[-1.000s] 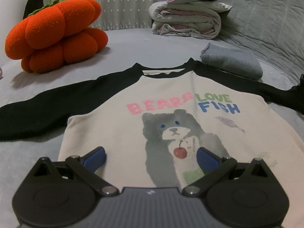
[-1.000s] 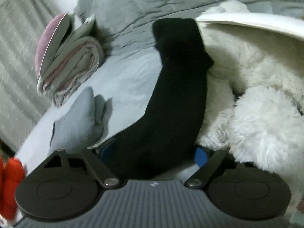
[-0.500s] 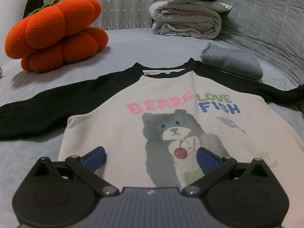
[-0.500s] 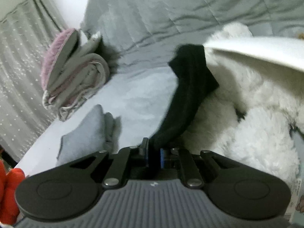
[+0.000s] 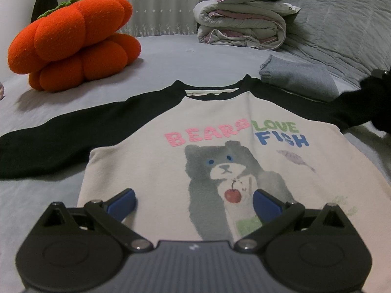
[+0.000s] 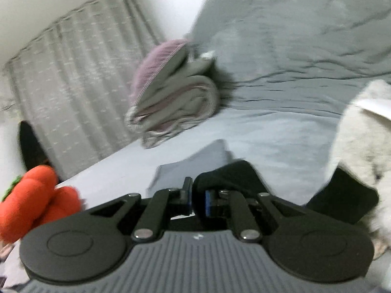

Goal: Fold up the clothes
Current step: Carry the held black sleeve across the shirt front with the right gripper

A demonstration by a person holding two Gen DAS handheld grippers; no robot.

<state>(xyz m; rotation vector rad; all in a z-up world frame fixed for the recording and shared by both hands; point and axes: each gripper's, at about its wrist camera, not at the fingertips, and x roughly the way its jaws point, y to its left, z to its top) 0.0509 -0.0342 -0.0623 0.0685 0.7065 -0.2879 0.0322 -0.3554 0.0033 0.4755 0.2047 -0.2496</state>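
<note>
Sweatshirt [image 5: 151, 161] flat on bed [image 5: 195, 63], bear print up. Left gripper [image 5: 194, 201] spread wide above hem, nothing held. Right gripper [image 6: 198, 201] clenched on black sleeve [image 6: 227, 175]; right wrist view motion-blurred, cuff end hidden behind gripper body. Folded grey garment [image 5: 298, 79] beside collar.

A home bedroom: grey bed [image 5: 185, 56], folded quilt [image 5: 244, 31], pumpkin cushion [image 5: 73, 41], starry curtain [image 5: 156, 2].
</note>
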